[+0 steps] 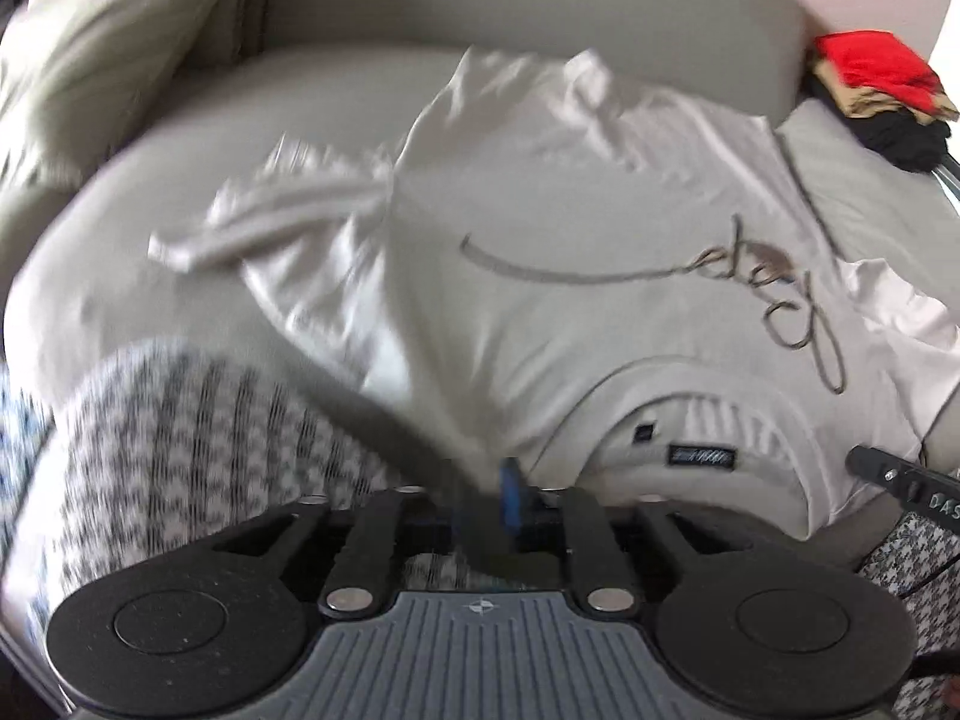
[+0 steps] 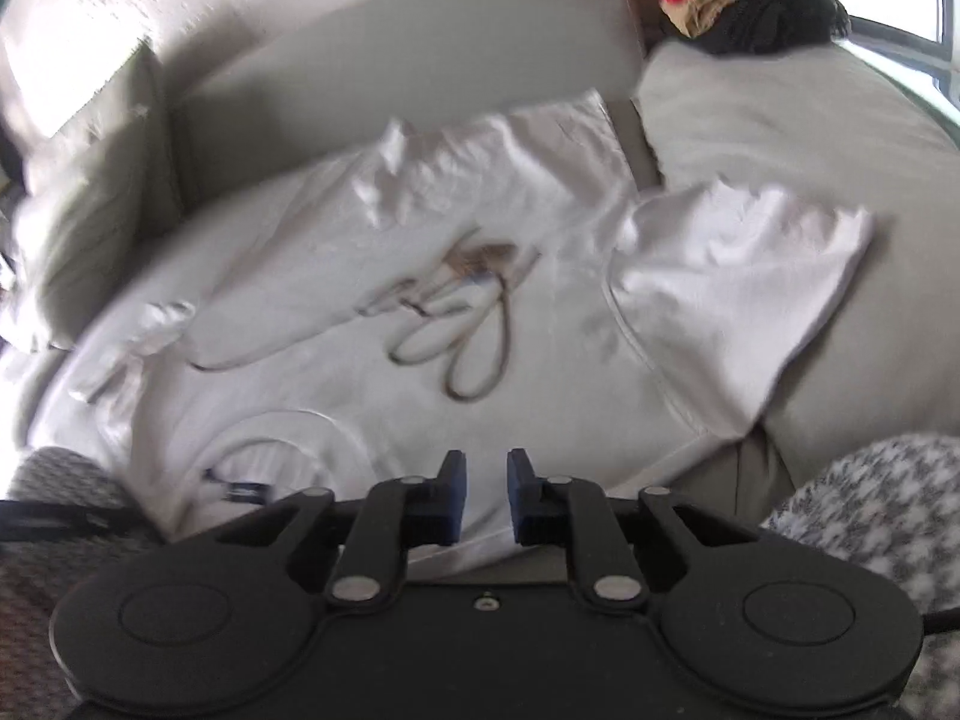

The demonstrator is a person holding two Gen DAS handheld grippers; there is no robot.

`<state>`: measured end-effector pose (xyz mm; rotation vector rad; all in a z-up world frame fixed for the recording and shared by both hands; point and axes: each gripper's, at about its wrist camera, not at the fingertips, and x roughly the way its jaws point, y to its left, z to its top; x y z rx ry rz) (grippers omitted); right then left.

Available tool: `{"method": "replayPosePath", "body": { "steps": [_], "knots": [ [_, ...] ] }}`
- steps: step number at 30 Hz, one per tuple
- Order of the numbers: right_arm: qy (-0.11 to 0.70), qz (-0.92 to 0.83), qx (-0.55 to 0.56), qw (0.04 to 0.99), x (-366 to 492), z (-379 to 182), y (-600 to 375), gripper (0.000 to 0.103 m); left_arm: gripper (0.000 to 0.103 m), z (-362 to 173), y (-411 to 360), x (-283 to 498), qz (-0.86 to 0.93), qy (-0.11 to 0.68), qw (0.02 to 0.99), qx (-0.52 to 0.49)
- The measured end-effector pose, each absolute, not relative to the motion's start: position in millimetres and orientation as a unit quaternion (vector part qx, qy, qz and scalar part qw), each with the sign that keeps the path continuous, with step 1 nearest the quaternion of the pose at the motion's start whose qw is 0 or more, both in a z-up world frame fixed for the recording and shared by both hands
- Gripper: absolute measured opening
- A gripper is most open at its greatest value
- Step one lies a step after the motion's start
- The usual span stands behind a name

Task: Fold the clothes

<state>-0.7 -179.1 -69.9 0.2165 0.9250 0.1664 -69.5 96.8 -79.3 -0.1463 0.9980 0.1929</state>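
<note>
Though blurred, seemingly one white T-shirt (image 2: pixel 372 276).

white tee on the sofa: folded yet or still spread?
Mostly spread: the white tee lies front up, graphic showing, one sleeve out flat.

Black gripper (image 2: pixel 486 495); blue pads (image 2: pixel 521 495); houndstooth trousers (image 1: pixel 180 450)

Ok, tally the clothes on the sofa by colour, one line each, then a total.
White: 1, the T-shirt spread on the seat.
Red: 1, the top garment of the corner pile.
Tan: 1, garment beneath it.
Black: 1, garment at the bottom.
Total: 4 visible.
</note>
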Motion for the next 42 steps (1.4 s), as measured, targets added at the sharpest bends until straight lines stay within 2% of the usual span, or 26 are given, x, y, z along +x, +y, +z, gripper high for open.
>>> {"method": "replayPosePath", "body": {
  "steps": [3, 6, 8, 11, 13, 14, 16, 20, 23, 25, 26, 27, 28, 30, 33, 35, 37, 42],
  "knots": [
    [0.490, 0.089, 0.070, 0.865, -6, -66, -171, 0.014, 0.031, -78, 90, -66, 0.081, 0.480, 0.872, -0.057],
    [0.535, 0.115, 0.117, 0.829, -13, -62, -178, 0.014, 0.032, -74, 90, -61, 0.060, 0.488, 0.869, -0.061],
    [0.501, 0.125, 0.132, 0.846, -17, -40, -182, 0.016, 0.034, -61, 94, -58, 0.053, 0.477, 0.875, -0.065],
    [0.431, 0.149, 0.184, 0.871, -13, 12, -193, 0.025, 0.037, -26, 106, -52, 0.042, 0.446, 0.891, -0.080],
    [0.383, 0.168, 0.212, 0.883, -7, 49, -198, 0.040, 0.041, 0, 114, -48, 0.039, 0.415, 0.905, -0.085],
    [0.363, 0.173, 0.215, 0.890, -3, 64, -200, 0.043, 0.042, 13, 119, -46, 0.038, 0.400, 0.911, -0.087],
    [0.330, 0.179, 0.218, 0.901, 6, 92, -203, 0.045, 0.045, 33, 128, -40, 0.041, 0.380, 0.919, -0.098],
    [0.300, 0.181, 0.250, 0.903, 38, 109, -213, 0.048, 0.046, 49, 143, -13, 0.035, 0.357, 0.927, -0.109],
    [0.299, 0.169, 0.289, 0.894, 82, 96, -222, 0.049, 0.044, 42, 146, 24, 0.016, 0.355, 0.929, -0.107],
    [0.308, 0.146, 0.304, 0.889, 117, 77, -228, 0.048, 0.036, 28, 146, 52, 0.014, 0.360, 0.927, -0.107],
    [0.311, 0.132, 0.305, 0.890, 134, 66, -231, 0.044, 0.030, 17, 144, 67, 0.015, 0.365, 0.925, -0.102],
    [0.315, 0.112, 0.302, 0.893, 149, 51, -234, 0.031, 0.022, 6, 143, 82, 0.017, 0.369, 0.924, -0.096],
    [0.320, 0.091, 0.298, 0.894, 164, 36, -236, 0.021, 0.019, -7, 143, 95, 0.019, 0.375, 0.922, -0.090],
    [0.346, 0.055, 0.288, 0.891, 192, 2, -241, 0.021, 0.016, -36, 145, 120, 0.032, 0.391, 0.916, -0.078],
    [0.385, 0.002, 0.268, 0.883, 226, -47, -253, 0.022, 0.018, -73, 154, 153, 0.051, 0.413, 0.906, -0.073],
    [0.402, -0.020, 0.271, 0.874, 245, -75, -265, 0.025, 0.020, -90, 166, 173, 0.065, 0.424, 0.900, -0.077],
    [0.416, -0.033, 0.283, 0.864, 260, -94, -277, 0.035, 0.022, -102, 174, 192, 0.065, 0.435, 0.894, -0.082],
    [0.425, -0.008, 0.289, 0.858, 282, -119, -281, 0.031, 0.022, -125, 188, 215, 0.090, 0.442, 0.890, -0.070]
  ]
}}
